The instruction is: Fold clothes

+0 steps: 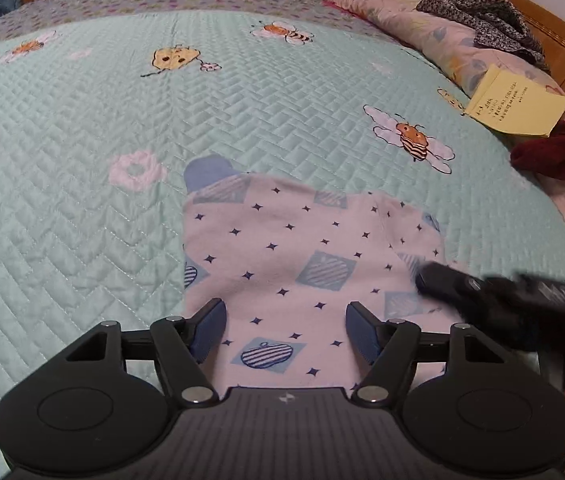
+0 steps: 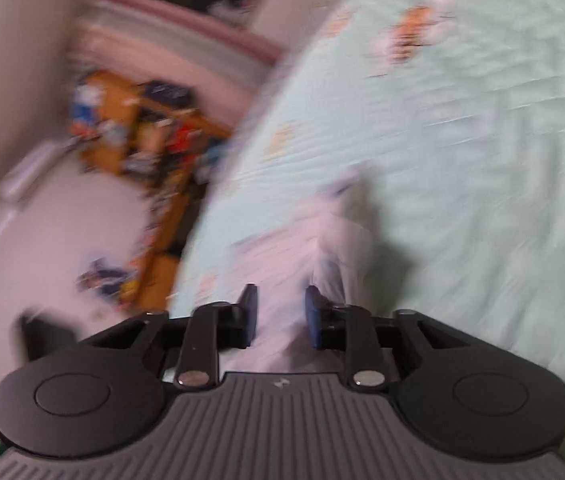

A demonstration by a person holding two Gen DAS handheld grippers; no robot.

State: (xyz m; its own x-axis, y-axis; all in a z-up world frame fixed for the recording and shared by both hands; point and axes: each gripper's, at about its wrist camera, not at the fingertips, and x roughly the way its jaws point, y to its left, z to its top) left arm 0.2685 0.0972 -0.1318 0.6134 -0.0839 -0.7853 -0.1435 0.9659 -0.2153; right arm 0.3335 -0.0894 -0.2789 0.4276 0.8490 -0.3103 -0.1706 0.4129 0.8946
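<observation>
Garment [image 1: 302, 256], one piece, white with small blue stars and striped blue squares, lies flat on the mint quilted bedspread [image 1: 122, 120], close to the near edge of the bed. Its long axis runs away from the left wrist camera toward the far side of the bed, and a plain blue end sticks out at the far left corner.

Two tongs are at work. The left gripper [image 1: 286, 332] hangs just above the near end of the cloth, jaws spread wide, with nothing between the blue pads [image 1: 210, 332]. The right gripper [image 2: 281, 316] is at the garment's right edge, clenched on a raised fold of the white cloth, though its view is badly blurred.

One yellow sheet of paper [image 1: 516, 106] and one dark red heap of clothing [image 1: 558, 156] lie at the bed's right side.
</observation>
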